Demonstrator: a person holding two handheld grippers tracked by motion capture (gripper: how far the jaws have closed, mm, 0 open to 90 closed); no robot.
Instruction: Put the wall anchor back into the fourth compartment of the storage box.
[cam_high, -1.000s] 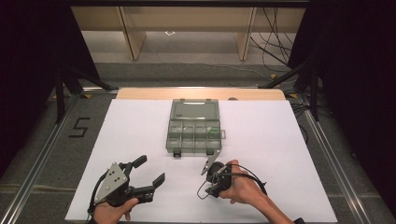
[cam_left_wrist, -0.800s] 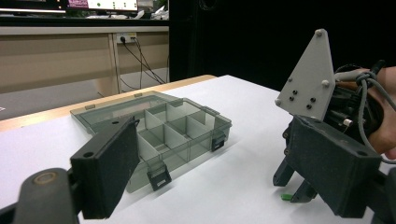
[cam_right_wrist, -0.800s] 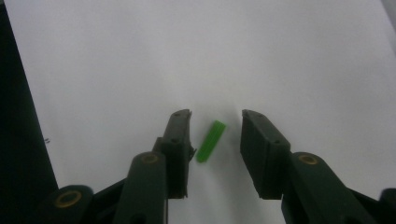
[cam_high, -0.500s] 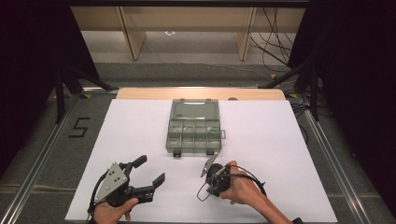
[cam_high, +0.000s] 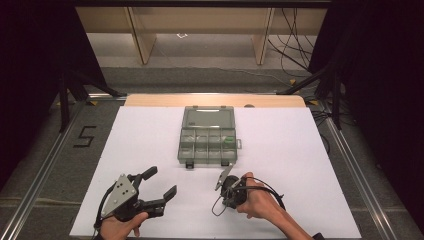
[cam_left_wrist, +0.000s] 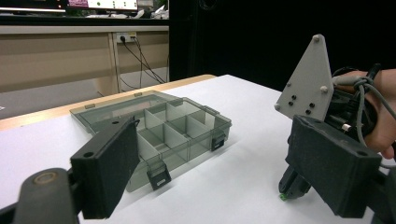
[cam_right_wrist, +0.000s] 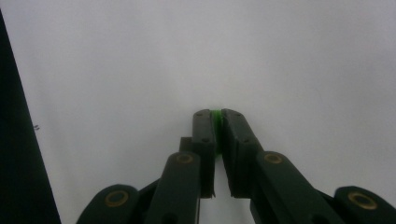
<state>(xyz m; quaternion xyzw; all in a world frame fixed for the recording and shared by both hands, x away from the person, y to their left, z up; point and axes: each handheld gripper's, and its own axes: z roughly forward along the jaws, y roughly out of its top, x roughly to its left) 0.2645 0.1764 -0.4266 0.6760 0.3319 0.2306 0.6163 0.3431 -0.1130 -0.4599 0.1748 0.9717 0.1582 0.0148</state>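
While its jaws have just been closing, the right gripper (cam_right_wrist: 218, 116) pinches a small green piece (cam_right_wrist: 216, 122) between its fingertips, near the compartment box (cam_high: 207, 135).

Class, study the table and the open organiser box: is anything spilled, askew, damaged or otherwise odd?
Nothing stands out. The compartment box lies open and square on the white table, undamaged. The right hand-held gripper pinches a small green piece; the left hand-held gripper is open.

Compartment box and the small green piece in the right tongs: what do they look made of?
Compartment box: likely smoky, glossy translucent plastic; its dividers show through the walls. Small green piece: bright green, possibly plastic or rubber; too little shows between the right tongs to tell.
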